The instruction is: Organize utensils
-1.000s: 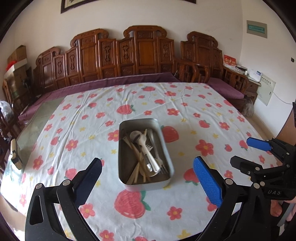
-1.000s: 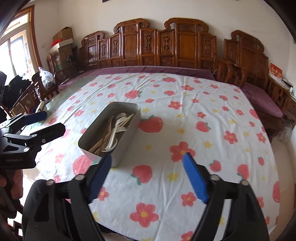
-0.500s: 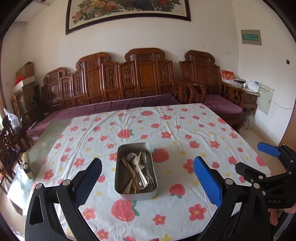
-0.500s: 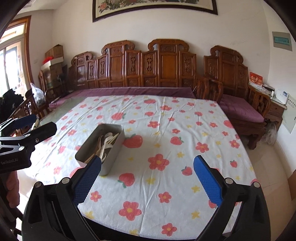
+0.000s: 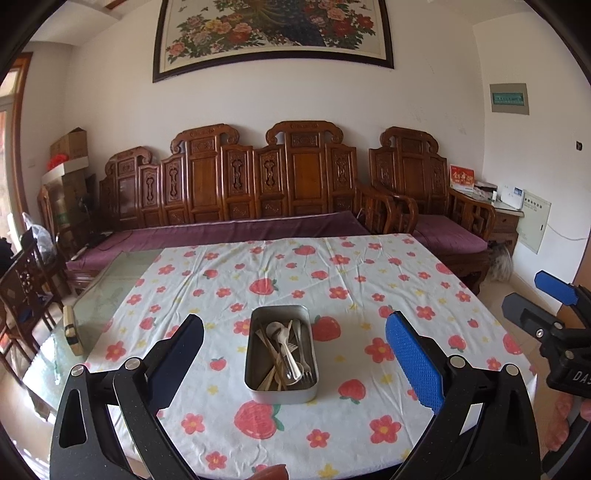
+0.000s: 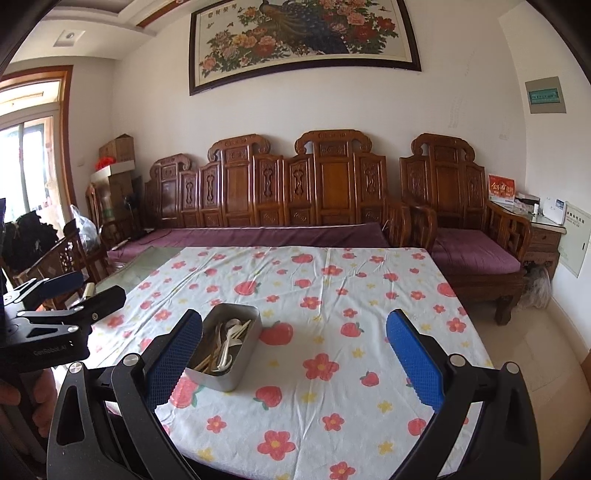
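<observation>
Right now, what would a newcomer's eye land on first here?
The strawberry-and-flower printed tablecloth covering the table, with a rectangular grey metal tin of mixed utensils near its front edge. Behind it, the carved dark wooden bench along the wall under a large framed peacock-and-flowers painting.

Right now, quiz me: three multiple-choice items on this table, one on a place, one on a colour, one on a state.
1. Where are the utensils?
A. Spread over the cloth
B. Inside the tin
C. On the sofa

2. What colour are the pads of the right gripper?
A. Blue
B. Red
C. Green

3. How does the left gripper stand?
A. Shut on a fork
B. Shut on the tin
C. Open, nothing between its jaws

Answers: 1 B, the forks, spoons and sticks all lie within the tin's walls. 2 A, both pads show blue in the right wrist view. 3 C, the jaws stand wide apart over the cloth, clear of the tin.
</observation>
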The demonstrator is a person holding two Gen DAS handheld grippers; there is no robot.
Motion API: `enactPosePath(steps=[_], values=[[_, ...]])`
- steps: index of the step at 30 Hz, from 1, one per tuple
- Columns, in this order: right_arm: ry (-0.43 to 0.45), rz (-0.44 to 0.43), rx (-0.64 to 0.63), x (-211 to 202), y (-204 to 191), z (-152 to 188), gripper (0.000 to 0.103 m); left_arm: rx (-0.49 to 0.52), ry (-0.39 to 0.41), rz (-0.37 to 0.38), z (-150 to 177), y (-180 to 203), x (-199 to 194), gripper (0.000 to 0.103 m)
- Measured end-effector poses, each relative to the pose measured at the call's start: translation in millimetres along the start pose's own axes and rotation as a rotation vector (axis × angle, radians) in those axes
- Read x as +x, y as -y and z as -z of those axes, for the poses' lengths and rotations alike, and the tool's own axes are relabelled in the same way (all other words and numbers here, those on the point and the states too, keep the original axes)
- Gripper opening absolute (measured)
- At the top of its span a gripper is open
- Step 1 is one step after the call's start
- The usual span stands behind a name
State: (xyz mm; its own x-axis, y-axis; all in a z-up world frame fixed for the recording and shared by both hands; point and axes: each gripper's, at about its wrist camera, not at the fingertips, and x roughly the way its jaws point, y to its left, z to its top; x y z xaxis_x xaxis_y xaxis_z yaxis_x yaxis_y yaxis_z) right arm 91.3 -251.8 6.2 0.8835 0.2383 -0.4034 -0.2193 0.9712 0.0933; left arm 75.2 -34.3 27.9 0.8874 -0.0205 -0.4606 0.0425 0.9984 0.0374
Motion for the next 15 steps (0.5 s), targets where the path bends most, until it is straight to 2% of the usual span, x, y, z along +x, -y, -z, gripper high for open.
enactPosePath(steps=[6, 15], values=[[0.024, -0.006, -0.009, -15, -7, -3, 0.1, -0.02, 0.006, 0.007, 1, -3, -7, 0.095], [0.026, -0.009, -0.009, -17, -9, -3, 0.1, -0.027, 0.006, 0.007, 0, -4, -10, 0.095]])
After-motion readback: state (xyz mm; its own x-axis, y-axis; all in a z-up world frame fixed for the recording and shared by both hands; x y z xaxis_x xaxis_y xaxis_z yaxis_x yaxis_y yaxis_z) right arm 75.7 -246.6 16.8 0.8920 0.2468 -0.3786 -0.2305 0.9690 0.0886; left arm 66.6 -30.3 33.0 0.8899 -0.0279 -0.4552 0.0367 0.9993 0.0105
